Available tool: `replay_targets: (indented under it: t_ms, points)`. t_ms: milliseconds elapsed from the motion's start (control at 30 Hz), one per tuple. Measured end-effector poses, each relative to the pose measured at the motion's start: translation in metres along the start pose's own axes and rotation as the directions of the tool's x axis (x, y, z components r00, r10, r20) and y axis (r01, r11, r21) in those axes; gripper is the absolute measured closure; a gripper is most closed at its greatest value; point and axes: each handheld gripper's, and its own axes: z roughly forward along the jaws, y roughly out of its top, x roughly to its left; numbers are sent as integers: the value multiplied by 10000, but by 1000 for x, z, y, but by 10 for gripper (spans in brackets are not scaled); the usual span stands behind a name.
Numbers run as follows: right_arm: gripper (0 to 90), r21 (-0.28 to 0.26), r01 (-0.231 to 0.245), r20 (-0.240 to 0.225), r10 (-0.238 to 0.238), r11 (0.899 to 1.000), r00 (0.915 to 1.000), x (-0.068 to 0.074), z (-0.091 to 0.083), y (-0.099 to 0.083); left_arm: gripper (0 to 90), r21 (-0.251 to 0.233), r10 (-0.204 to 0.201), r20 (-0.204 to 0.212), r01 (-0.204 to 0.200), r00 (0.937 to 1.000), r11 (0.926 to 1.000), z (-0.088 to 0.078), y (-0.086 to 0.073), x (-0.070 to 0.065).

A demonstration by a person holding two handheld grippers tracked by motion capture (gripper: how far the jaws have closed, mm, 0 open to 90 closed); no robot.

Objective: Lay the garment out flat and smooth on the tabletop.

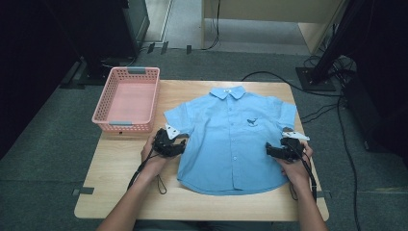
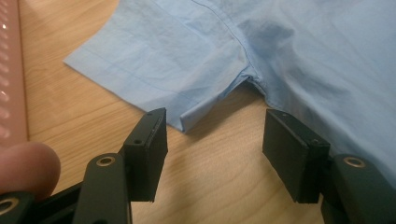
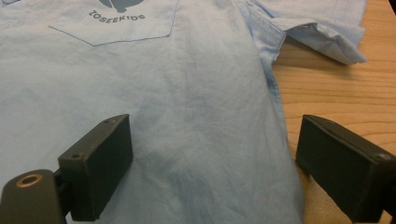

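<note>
A: Shirt position?

B: Light blue shirt (image 1: 231, 139) lies flat, front up, on the wooden table (image 1: 120, 192). Collar points to the far edge, hem to the near edge. It sits right of the table's middle; its right sleeve reaches close to the right edge. Buttons run down the middle, and there is a chest pocket with a dark printed mark.

A: Left gripper?

B: Left gripper (image 1: 169, 143) is held in the person's left hand (image 1: 153, 161), just beside the shirt's left side, below the left sleeve (image 2: 154, 60). In the left gripper view the jaws stand spread over bare wood. The sleeve's corner lies just ahead of the gap, not between the pads. No pinch.

A: Right gripper?

B: Right gripper (image 1: 285, 150) is held in the right hand (image 1: 294, 166), at the shirt's right side seam, near the table's right edge. In the right gripper view the jaws are spread wide, one over the cloth and the other over the wood. The side seam runs between them. I cannot tell whether either pad touches the cloth; neither presses it.

A: Anything else on the table?

B: Pink basket (image 1: 127, 98) at the far left corner, overhanging the left edge a little. It stands just beside the left sleeve's tip. Cables (image 1: 159, 180) trail from both grippers toward the near edge.
</note>
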Motion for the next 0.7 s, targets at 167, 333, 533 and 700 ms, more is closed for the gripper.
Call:
replay_targets:
  t_ms: [167, 333, 533, 700]
  points:
    - [104, 2, -4, -1, 4, 10000, 10000, 0, 0, 0, 451, 72, -189, -136, 189, 9997, 9998, 8, 3, -3]
    - [104, 1, -1, 0, 1, 10000, 10000, 0, 0, 0, 547, -40, -590, -218, 590, 9980, 9983, 12, 5, -2]
    - [104, 1, -3, 1, 3, 10000, 10000, 0, 0, 0, 731, -57, -606, -119, 605, 9981, 9982, 15, 7, 0]
    - [104, -1, 5, 2, -5, 10000, 10000, 0, 0, 0, 857, -112, -850, -72, 849, 9964, 9963, 18, 8, 3]
